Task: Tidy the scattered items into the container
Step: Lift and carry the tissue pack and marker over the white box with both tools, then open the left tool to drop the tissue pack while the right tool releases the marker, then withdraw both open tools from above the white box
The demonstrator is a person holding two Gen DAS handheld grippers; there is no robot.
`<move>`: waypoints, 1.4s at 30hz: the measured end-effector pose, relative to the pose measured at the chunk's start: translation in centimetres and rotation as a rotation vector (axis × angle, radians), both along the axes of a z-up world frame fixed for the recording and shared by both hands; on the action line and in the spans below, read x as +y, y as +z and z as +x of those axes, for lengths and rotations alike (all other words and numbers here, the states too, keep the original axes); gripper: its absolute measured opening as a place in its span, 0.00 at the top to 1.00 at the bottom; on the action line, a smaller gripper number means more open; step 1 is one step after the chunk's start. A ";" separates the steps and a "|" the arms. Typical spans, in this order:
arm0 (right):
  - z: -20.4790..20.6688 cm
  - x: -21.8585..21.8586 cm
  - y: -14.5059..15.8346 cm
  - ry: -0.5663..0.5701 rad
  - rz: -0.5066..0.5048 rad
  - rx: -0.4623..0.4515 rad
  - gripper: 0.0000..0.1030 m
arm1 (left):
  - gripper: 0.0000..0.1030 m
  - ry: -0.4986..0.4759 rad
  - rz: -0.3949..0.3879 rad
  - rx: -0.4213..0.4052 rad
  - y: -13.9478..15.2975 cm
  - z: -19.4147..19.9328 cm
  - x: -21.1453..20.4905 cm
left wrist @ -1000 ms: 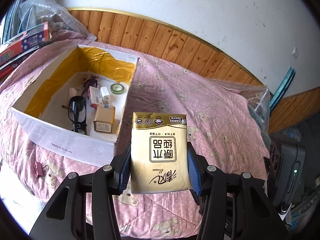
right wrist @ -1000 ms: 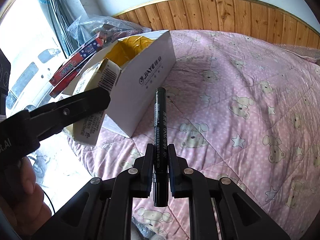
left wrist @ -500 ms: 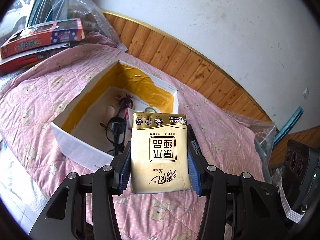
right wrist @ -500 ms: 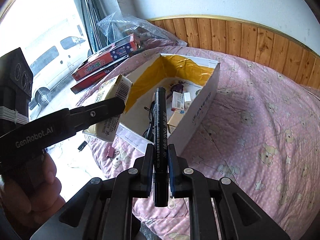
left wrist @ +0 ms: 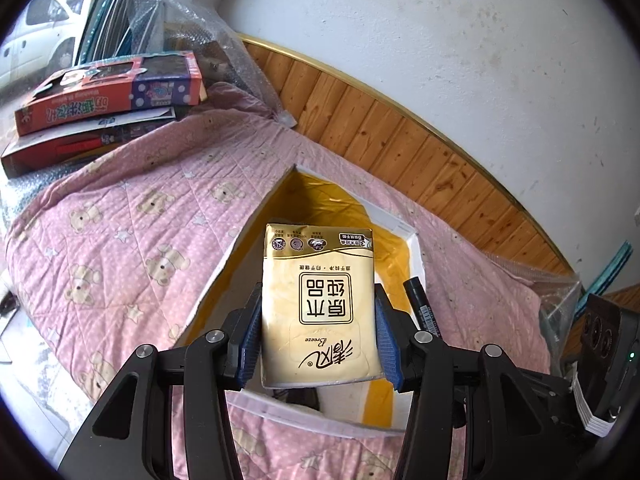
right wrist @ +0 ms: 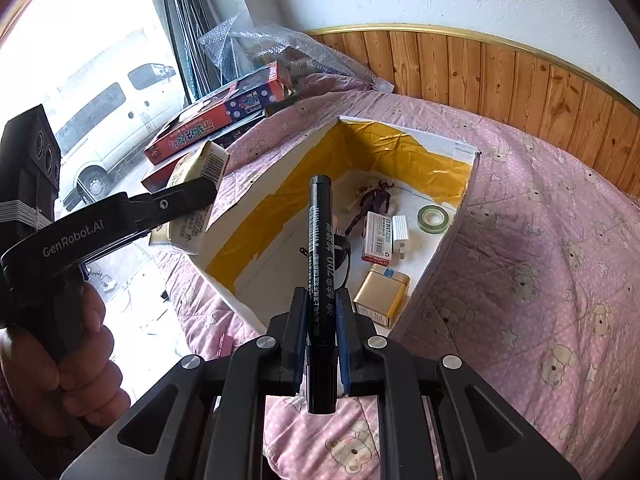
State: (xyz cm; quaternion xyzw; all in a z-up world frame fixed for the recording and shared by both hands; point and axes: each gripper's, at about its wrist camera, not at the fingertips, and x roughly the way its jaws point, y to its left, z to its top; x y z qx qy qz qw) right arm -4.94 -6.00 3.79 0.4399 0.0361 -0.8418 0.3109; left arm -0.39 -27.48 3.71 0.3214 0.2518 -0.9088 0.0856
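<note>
Both grippers carry something. Left gripper (left wrist: pixel 318 334) is clamped on a yellow tissue pack (left wrist: pixel 319 304), which hides most of the white box (left wrist: pixel 416 252) behind it in the left wrist view; only the yellow-lined far corner and part of the near wall show. Right gripper (right wrist: pixel 322 320) is closed tight on a black marker (right wrist: pixel 320 276) held over the box. That marker covers part of the dark glasses (right wrist: pixel 344 256) inside. A gold tin (right wrist: pixel 380 294), tape roll (right wrist: pixel 433 219), red-and-white carton (right wrist: pixel 376 236) and purple figure (right wrist: pixel 374 200) lie on the box floor. The person's hand (right wrist: pixel 68 364) is cut off at the frame edge.
</note>
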 end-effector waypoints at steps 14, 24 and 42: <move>-9.3 -2.9 -2.1 -0.003 0.146 -0.027 0.86 | 0.50 -0.088 -0.100 -0.171 -4.0 -5.5 -1.2; -15.9 -4.4 -5.3 -0.010 0.277 -0.064 0.86 | 0.48 -0.138 -0.168 -0.299 -7.4 -7.5 -1.2; -18.3 -5.7 -6.8 -0.007 0.378 -0.036 0.59 | 0.46 -0.152 -0.192 -0.288 -7.4 -7.9 -1.2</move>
